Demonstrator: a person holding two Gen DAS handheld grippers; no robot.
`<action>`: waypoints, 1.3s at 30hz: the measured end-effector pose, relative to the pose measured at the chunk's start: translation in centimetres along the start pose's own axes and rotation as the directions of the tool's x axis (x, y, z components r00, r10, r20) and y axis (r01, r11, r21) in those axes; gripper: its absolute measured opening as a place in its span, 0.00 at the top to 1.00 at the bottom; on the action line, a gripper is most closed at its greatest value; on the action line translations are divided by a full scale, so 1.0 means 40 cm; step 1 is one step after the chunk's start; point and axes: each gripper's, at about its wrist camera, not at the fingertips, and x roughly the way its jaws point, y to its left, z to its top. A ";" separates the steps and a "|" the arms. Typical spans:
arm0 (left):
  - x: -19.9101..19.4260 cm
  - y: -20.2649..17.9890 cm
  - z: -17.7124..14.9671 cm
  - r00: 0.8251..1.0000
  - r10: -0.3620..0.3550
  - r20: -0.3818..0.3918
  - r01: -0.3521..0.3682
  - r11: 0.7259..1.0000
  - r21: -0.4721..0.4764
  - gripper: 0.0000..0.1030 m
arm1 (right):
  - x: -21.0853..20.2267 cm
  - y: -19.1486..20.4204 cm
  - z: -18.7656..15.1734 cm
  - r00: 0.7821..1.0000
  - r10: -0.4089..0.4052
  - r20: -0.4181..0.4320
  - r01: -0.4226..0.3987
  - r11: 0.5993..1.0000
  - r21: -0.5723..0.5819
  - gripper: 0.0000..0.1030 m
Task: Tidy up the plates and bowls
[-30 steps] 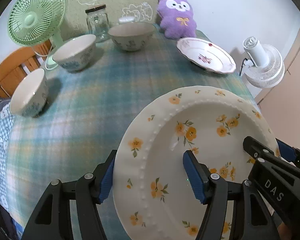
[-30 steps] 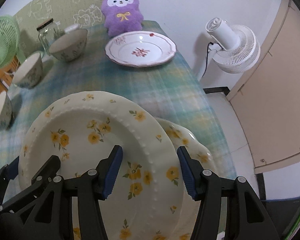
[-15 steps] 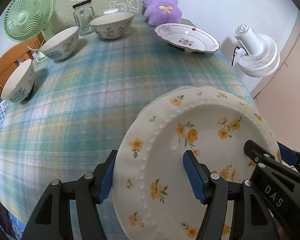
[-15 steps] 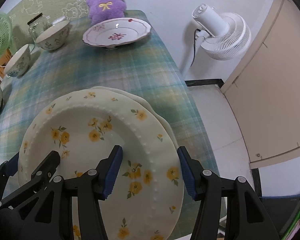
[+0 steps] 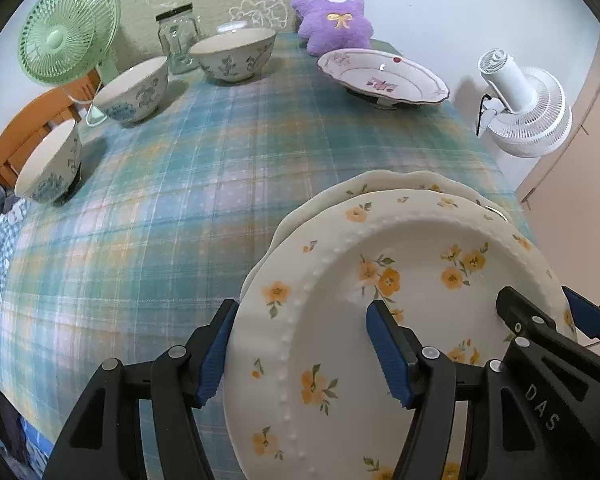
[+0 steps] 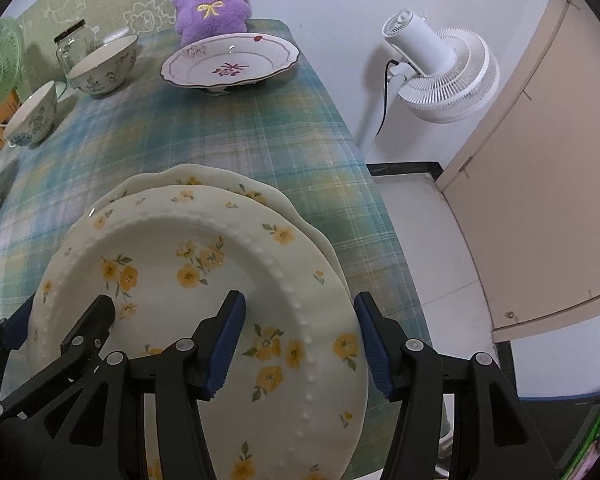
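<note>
In the left wrist view, the left hand-held gripper (image 5: 304, 344) has its blue ribbed fingers spread wide across the left rim of a glossy cream plate (image 5: 400, 280) with yellow flowers and a beaded ridge; whether the pads press the rim cannot be told. This plate sits over a second plate (image 5: 380, 182) with a wavy edge, near the right edge of the plaid-clothed surface (image 5: 180, 200). Three rounded bowls (image 5: 134, 90) with blue patterns stand well apart at the far left, and a scalloped pink-flowered plate (image 5: 384, 76) stands beside a fuzzy purple plush toy (image 5: 334, 12).

In the right wrist view, the right hand-held gripper (image 6: 300, 344) likewise straddles the right rim of the plate (image 6: 188, 272), its fingers wide, contact unclear. The second plate (image 6: 204, 174) shows beneath.
</note>
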 end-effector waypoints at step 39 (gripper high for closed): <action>-0.105 0.041 0.258 0.989 -0.073 0.128 0.069 0.997 0.038 0.17 | -0.102 0.008 0.260 0.981 0.111 0.157 -0.117 0.993 0.029 0.41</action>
